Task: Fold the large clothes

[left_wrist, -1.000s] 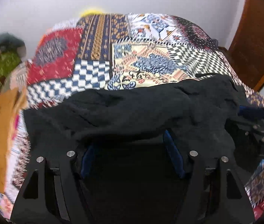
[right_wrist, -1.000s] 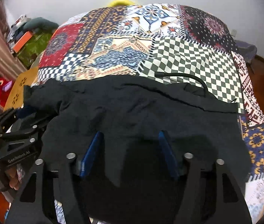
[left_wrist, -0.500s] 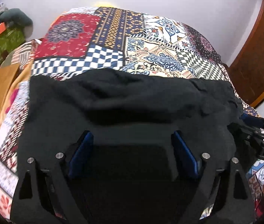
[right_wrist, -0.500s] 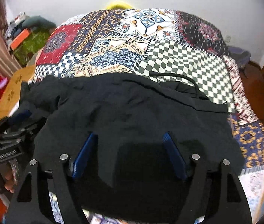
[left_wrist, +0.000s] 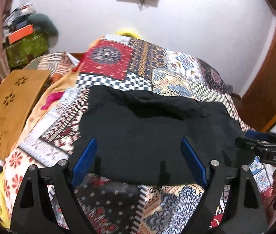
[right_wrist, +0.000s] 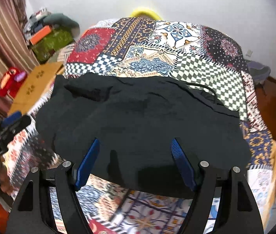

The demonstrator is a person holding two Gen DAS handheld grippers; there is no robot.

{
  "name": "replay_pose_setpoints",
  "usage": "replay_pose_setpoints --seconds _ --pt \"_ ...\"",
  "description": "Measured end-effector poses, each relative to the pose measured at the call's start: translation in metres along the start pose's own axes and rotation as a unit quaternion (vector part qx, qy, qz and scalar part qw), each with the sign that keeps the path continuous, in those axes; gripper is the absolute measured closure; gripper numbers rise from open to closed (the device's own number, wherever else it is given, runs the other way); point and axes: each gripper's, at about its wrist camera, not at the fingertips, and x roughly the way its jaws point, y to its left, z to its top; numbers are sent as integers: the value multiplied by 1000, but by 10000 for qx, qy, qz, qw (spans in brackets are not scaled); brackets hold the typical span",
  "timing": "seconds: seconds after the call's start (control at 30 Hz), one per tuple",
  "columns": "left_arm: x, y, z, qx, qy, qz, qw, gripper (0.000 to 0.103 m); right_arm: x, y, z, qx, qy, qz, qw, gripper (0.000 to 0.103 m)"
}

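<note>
Each claw, left (left_wrist: pixel 139 157) and right (right_wrist: pixel 135 157), has black angular plastic arms, silver round screws and ribbed blue pads (left_wrist: pixel 83 160); white lettering marks one.

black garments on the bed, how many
1: a single black garment spread across the near part of the patchwork bedspread, ahead of both open grippers; more could be hidden beneath it.

one black garment (right_wrist: pixel 138 120), one patchwork bedspread (right_wrist: pixel 196 68), two tools (left_wrist: pixel 138 163)

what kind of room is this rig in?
Most likely a home bedroom: a black garment lies on a bed under a patchwork bedspread, with a red plush toy and piled belongings by the curtain.
</note>
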Motion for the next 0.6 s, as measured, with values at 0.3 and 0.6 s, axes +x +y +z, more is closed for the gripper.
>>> replay_pose_setpoints --seconds 0.3,0.6 --pt "13 42 -36 -1243 655 -691 9877 15 43 17 -21 -618 306 -304 9972 21" --pt "63 68 -58 -2757 1234 -2177 9281 15 45 18 -24 -739 159 -314 9966 16"
